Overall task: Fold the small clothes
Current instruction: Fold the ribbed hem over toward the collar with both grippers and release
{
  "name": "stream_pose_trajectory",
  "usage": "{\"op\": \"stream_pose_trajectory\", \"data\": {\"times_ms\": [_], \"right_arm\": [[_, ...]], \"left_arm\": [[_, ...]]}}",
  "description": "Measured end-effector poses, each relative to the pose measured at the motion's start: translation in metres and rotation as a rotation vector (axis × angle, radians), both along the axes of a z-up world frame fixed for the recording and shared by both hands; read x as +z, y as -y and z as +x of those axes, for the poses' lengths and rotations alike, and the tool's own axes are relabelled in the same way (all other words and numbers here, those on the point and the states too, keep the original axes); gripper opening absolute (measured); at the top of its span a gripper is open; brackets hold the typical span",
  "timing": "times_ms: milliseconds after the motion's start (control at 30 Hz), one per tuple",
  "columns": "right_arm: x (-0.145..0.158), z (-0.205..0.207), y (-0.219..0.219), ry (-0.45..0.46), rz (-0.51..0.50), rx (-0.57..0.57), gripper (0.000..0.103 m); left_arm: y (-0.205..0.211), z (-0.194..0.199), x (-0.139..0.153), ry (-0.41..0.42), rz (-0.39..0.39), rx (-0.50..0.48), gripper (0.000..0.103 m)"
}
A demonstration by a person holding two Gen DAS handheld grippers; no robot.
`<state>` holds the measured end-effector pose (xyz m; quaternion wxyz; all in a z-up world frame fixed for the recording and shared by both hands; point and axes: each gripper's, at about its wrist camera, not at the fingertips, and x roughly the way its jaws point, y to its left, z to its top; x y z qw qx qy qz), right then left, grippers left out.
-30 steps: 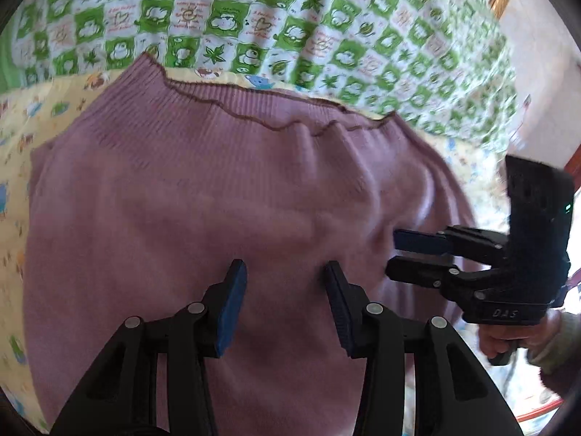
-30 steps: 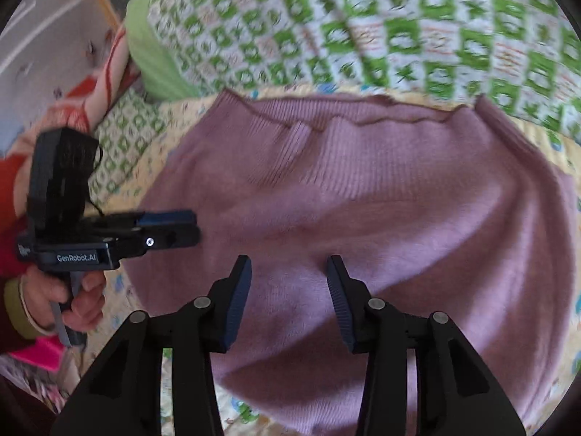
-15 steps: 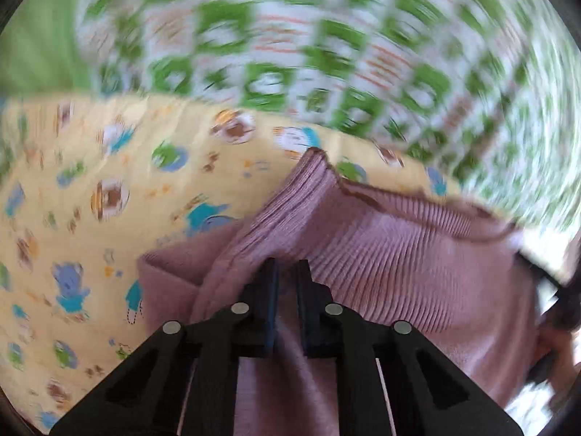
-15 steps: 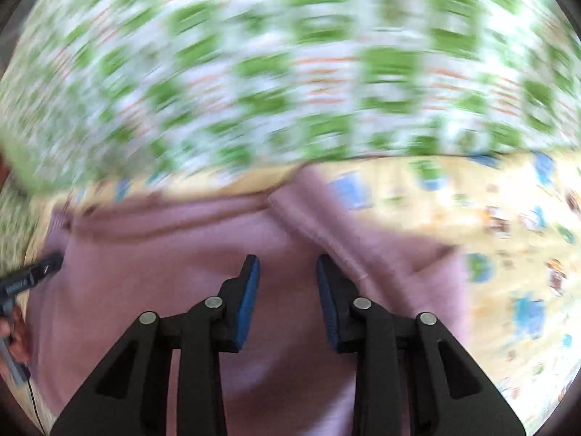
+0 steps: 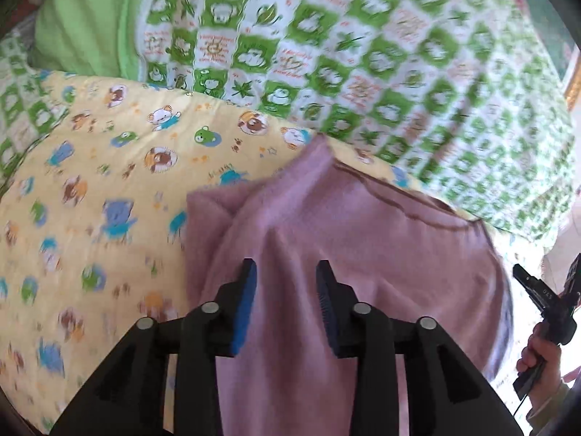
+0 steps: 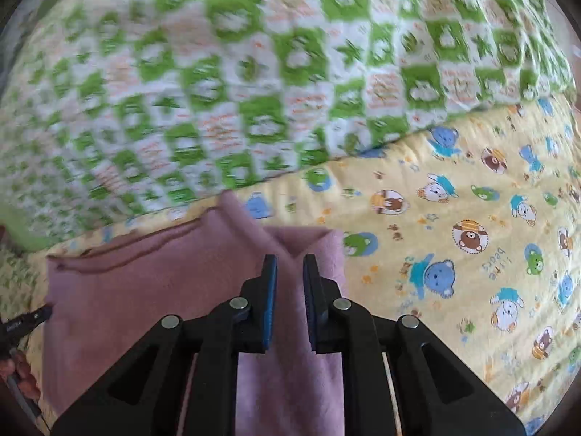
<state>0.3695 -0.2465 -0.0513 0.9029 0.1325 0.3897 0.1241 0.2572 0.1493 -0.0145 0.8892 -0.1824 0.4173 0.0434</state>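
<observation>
A mauve knitted garment (image 5: 363, 254) lies flat on the yellow bear-print sheet (image 5: 90, 200). My left gripper (image 5: 285, 279) hangs over the garment's left part; its jaws are opening, and a ridge of knit runs under the gap without touching the pads. In the right wrist view the garment (image 6: 145, 290) shows its right edge. There my right gripper (image 6: 290, 276) is closing, with a raised fold of knit in the narrow gap. The right gripper (image 5: 544, 298) also shows at the far right of the left view, and the left gripper's tip (image 6: 32, 318) at the left edge of the right view.
A green-and-white checked quilt (image 5: 363, 54) is heaped along the far side of the bed (image 6: 254, 72). A plain green pillow (image 5: 83, 18) lies at the far left. A hand (image 5: 541, 348) holds the right gripper's handle. Open yellow sheet (image 6: 472, 254) stretches to the right.
Both grippers swung from the garment's middle out to its sides. The left one shut on the left edge half a second ago and now stands apart again. The right one's gap has narrowed.
</observation>
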Motion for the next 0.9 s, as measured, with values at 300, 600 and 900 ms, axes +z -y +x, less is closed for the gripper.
{"op": "stream_pose_trajectory", "data": {"times_ms": [300, 600, 900], "right_arm": [[0.003, -0.093, -0.063, -0.035, 0.084, 0.282, 0.048], [-0.033, -0.104, -0.029, -0.132, -0.042, 0.22, 0.046], [-0.029, -0.113, 0.021, -0.218, 0.042, -0.002, 0.048]], "left_arm": [[0.048, -0.049, -0.031, -0.075, -0.087, -0.017, 0.04], [0.018, -0.061, -0.057, -0.138, -0.072, 0.042, 0.029], [0.008, -0.108, -0.033, -0.13, -0.083, 0.166, 0.06]]}}
